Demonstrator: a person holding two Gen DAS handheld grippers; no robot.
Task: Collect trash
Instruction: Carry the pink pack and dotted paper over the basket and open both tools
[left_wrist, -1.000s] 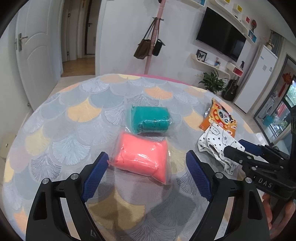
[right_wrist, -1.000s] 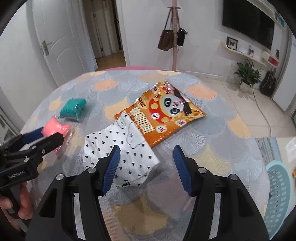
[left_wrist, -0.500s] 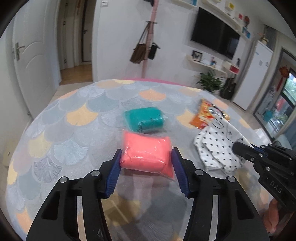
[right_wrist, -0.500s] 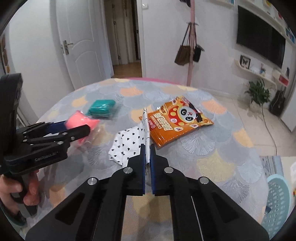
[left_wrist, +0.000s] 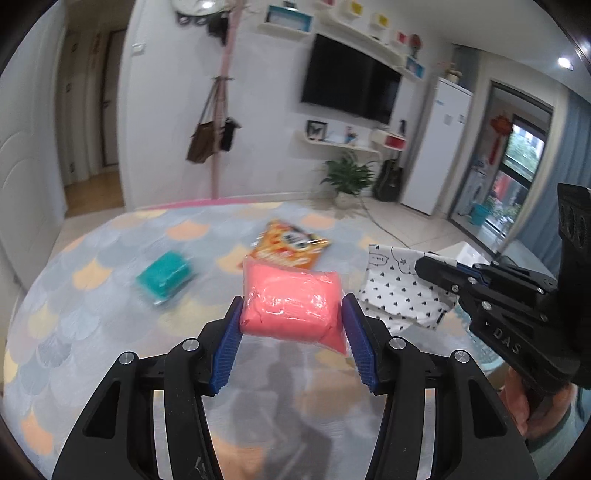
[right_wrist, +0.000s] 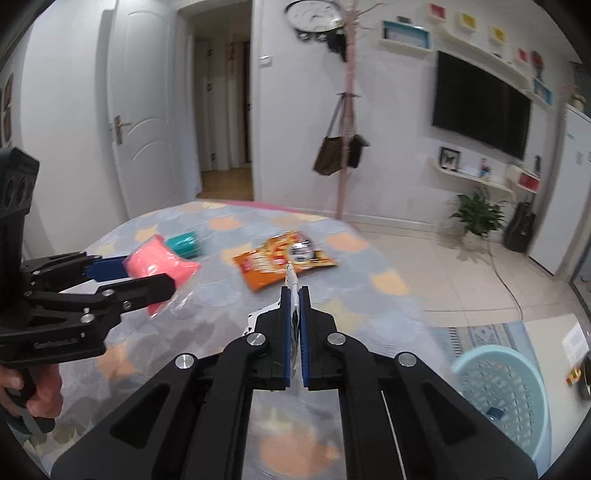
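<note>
My left gripper (left_wrist: 291, 314) is shut on a pink packet in clear wrap (left_wrist: 291, 304) and holds it above the round table (left_wrist: 92, 332). It also shows in the right wrist view (right_wrist: 155, 264). My right gripper (right_wrist: 294, 295) is shut on a white bag with black hearts (left_wrist: 399, 291), seen edge-on between its fingers (right_wrist: 292, 280), lifted off the table. A teal packet (left_wrist: 164, 277) and an orange panda snack bag (left_wrist: 288, 247) lie on the table beyond both grippers.
A light blue plastic basket (right_wrist: 498, 384) stands on the floor to the right of the table. A coat stand with bags (right_wrist: 341, 155) and a potted plant (right_wrist: 478, 218) are behind the table, by the wall.
Both grippers have risen from the table with their loads: the left with the pink packet, the right with the heart-print bag. One second ago both were open.
</note>
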